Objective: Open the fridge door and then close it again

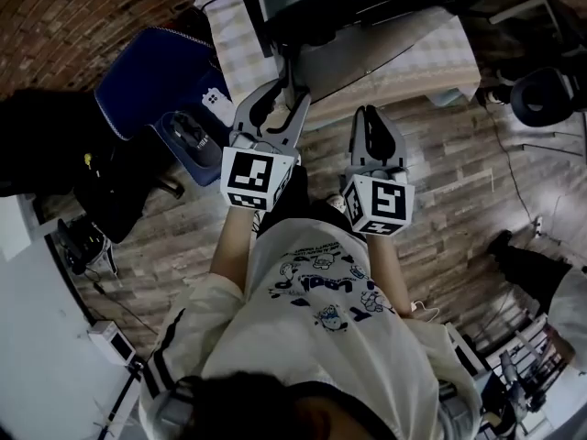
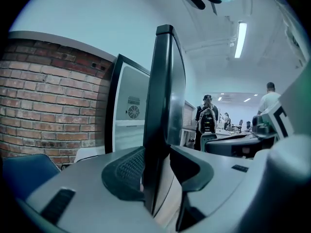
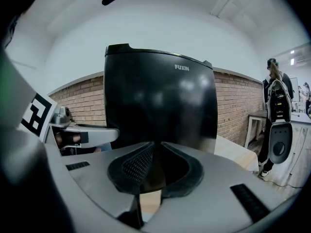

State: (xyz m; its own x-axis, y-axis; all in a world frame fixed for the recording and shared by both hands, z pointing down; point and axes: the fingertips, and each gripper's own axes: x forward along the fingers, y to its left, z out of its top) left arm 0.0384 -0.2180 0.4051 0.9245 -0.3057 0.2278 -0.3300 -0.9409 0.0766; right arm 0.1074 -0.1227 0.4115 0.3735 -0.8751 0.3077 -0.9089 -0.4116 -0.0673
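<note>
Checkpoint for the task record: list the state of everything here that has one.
fridge door: partly open, free edge swung out from the cabinet.
left hand-held gripper: open, jaws on either side of the door's edge.
right hand-held gripper: shut, empty.
ceiling light strip: on.

Glossy black fridge door [image 3: 160, 96] with small white lettering fills the right gripper view, with a red-brown brick wall [image 3: 233, 106] at 3 o'clock. In the head view, the grey left gripper [image 1: 286, 94] and right gripper [image 1: 371, 117] each carry black-and-white square markers. A pale checked tablecloth [image 1: 431, 49] lies at 1 o'clock and a blue chair [image 1: 151, 71] at 10 o'clock. The floor [image 1: 459, 181] is grey-brown and plank-patterned. A white T-shirt [image 1: 321, 337] with blue print sits at 6 o'clock.
</note>
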